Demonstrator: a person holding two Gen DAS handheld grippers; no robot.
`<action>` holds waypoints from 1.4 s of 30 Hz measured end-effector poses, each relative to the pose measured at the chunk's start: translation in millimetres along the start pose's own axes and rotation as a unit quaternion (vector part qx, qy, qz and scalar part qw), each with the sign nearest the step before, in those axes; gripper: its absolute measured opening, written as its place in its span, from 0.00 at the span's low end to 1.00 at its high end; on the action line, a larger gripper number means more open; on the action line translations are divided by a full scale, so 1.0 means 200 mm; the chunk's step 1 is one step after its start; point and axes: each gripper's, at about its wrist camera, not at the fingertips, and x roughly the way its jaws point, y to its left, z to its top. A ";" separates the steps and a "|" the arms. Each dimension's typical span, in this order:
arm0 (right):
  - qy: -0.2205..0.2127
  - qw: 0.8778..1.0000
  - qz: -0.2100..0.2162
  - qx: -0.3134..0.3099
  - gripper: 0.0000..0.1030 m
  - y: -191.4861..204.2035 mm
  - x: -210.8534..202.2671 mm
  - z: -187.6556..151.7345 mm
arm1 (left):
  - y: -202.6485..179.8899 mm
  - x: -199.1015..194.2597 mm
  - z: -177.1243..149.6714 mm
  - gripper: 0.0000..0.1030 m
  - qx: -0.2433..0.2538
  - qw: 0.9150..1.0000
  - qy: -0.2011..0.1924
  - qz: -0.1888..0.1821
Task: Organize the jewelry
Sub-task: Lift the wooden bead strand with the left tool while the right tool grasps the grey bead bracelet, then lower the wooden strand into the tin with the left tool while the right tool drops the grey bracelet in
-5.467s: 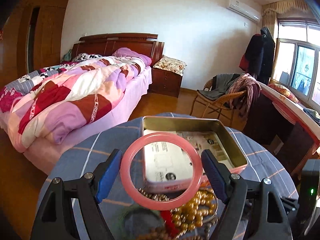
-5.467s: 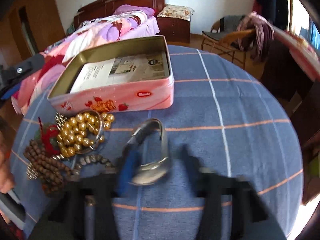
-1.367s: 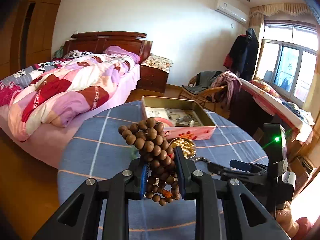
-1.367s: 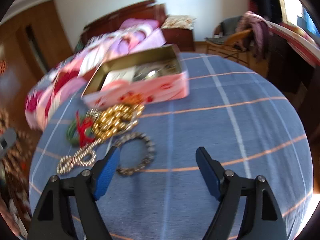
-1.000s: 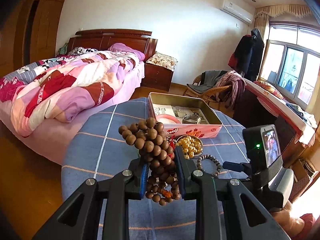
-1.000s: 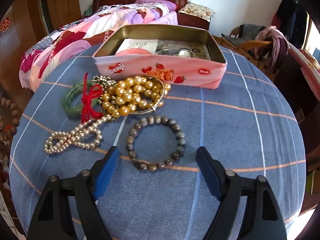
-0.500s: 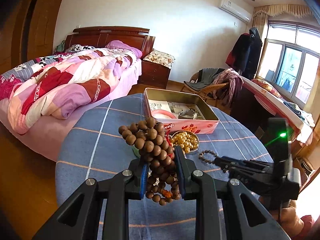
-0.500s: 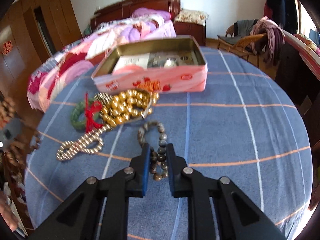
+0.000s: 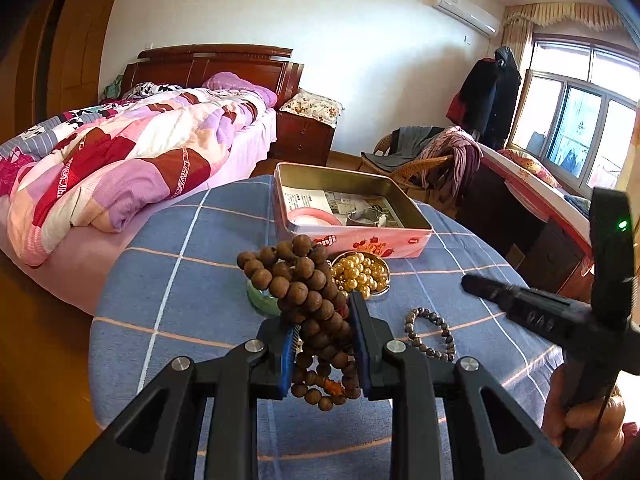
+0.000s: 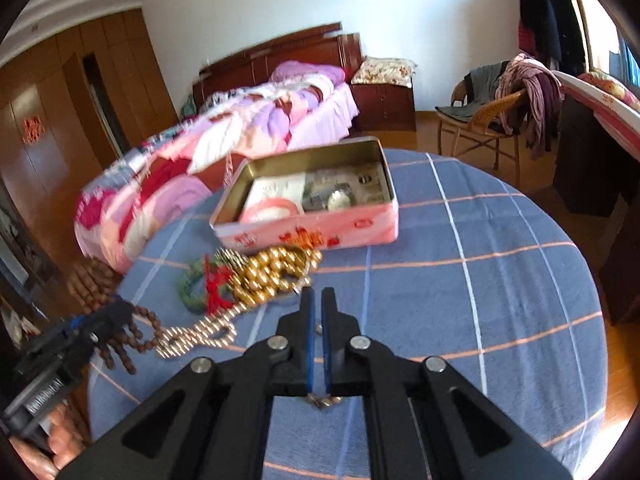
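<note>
My left gripper is shut on a bunch of brown wooden beads, held above the round table; it also shows in the right wrist view at the left. My right gripper has its jaws nearly together, with only a bit of beads showing under them. A grey bead bracelet lies on the cloth near the right gripper. The pink tin stands open with a pink bangle and a silver bracelet inside.
Gold beads, a green bangle with red thread and a pale pearl strand lie in front of the tin on the blue checked tablecloth. A bed, a wicker chair and a desk surround the table.
My right gripper has risen and moved back from the table; its view is higher. The left gripper still holds the wooden beads and has moved little.
</note>
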 end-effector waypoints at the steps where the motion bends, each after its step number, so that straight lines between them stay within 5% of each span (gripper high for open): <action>1: 0.021 1.000 -0.004 -0.006 0.51 0.00 0.04 -0.01 | 0.00 0.01 0.00 0.24 0.001 1.000 0.002 0.001; 3: 0.027 0.999 -0.011 -0.015 0.91 0.01 0.07 -0.05 | -0.01 0.01 0.00 0.24 0.003 1.000 0.004 0.002; 4: 0.025 0.999 -0.020 -0.023 0.91 0.03 0.08 -0.06 | -0.01 0.02 0.00 0.24 0.004 1.000 0.005 0.003; 5: 0.031 0.999 -0.026 -0.036 0.89 0.05 0.09 -0.07 | -0.01 0.02 -0.01 0.24 0.005 1.000 0.006 0.003; 8: 0.071 0.993 -0.050 -0.076 0.54 0.10 0.18 -0.10 | -0.02 0.02 -0.01 0.24 0.005 1.000 0.008 0.004; 14: 0.092 0.991 -0.056 -0.078 0.53 0.09 0.22 -0.14 | -0.02 0.02 -0.01 0.24 0.003 1.000 0.006 0.006; 15: 0.092 0.991 -0.058 -0.077 0.46 0.09 0.21 -0.14 | -0.02 0.02 -0.01 0.24 0.002 1.000 0.006 0.004; 16: 0.091 0.991 -0.061 -0.077 0.24 0.09 0.21 -0.14 | -0.02 0.02 -0.01 0.24 0.003 1.000 0.006 0.004; 17: 0.091 0.991 -0.062 -0.074 0.20 0.08 0.20 -0.14 | -0.02 0.01 -0.01 0.24 0.004 1.000 0.005 0.005; 23: 0.070 0.995 -0.061 -0.048 0.12 0.06 0.14 -0.11 | -0.02 0.00 -0.01 0.24 0.004 1.000 0.002 0.003; 35: -0.059 0.998 0.000 0.014 0.12 -0.02 -0.15 0.06 | -0.03 0.05 -0.01 0.24 0.000 1.000 0.009 -0.005; 42: -0.065 0.997 -0.004 0.041 0.12 -0.06 -0.11 0.10 | -0.06 0.11 -0.01 0.24 0.003 1.000 0.020 -0.020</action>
